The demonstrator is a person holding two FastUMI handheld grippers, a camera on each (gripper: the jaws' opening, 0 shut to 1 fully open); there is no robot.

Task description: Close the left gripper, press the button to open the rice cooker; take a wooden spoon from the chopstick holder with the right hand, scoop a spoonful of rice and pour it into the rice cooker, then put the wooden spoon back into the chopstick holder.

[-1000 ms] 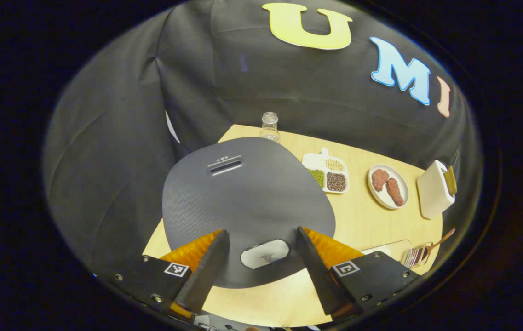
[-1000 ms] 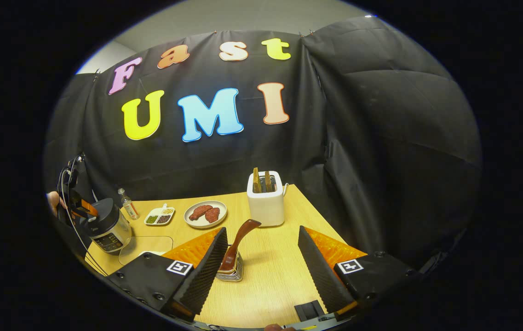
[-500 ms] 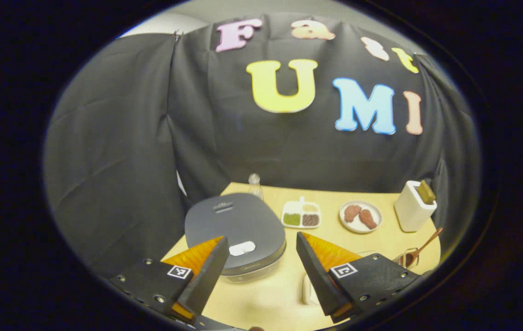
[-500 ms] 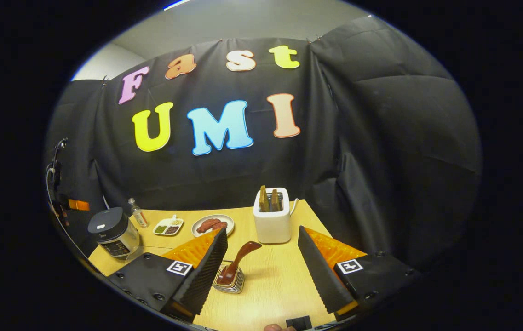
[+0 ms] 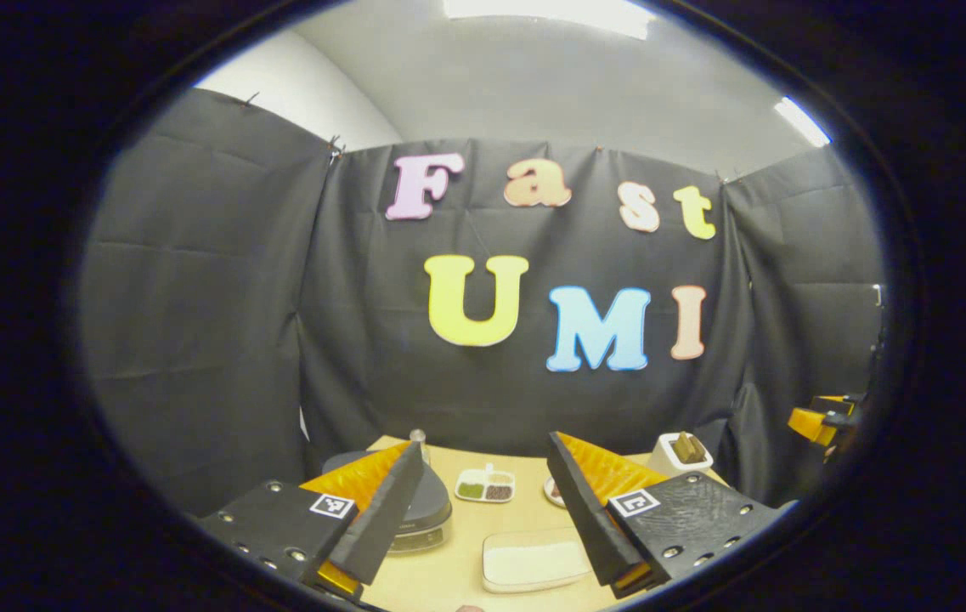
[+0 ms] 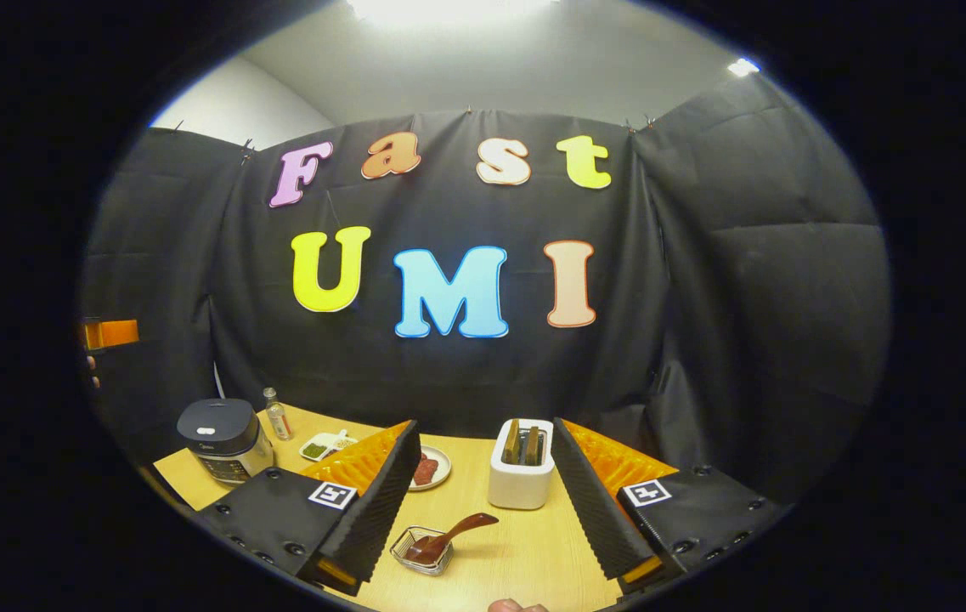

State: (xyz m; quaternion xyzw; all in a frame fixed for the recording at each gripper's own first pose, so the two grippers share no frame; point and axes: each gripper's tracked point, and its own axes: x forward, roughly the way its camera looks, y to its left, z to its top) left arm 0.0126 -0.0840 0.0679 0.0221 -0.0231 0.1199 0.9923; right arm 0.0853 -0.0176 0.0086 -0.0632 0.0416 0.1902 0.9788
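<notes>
The dark rice cooker (image 6: pixel 223 438) stands at the table's left end, lid down, with a pale button on top. In the left gripper view the rice cooker (image 5: pixel 430 506) is partly behind one finger, and a shallow tray of rice (image 5: pixel 533 561) lies near me. The wooden spoon (image 6: pixel 459 529) leans in the wire chopstick holder (image 6: pixel 421 551), low between the right gripper's fingers. My left gripper (image 5: pixel 483 442) is open and held well back from the cooker. My right gripper (image 6: pixel 483 427) is open above the holder, apart from it. The left gripper (image 6: pixel 109 333) also shows at the far left edge.
A white toaster (image 6: pixel 522 472) with bread stands behind the holder. A plate of meat (image 6: pixel 432 467), a divided dish of beans (image 6: pixel 325 444) and a small bottle (image 6: pixel 277 415) sit along the back of the wooden table (image 6: pixel 533 552). Black cloth walls close in on three sides.
My left gripper has drawn back and up from just over the cooker's lid, which stays down. My right gripper has also risen and tilted up. Both stayed open.
</notes>
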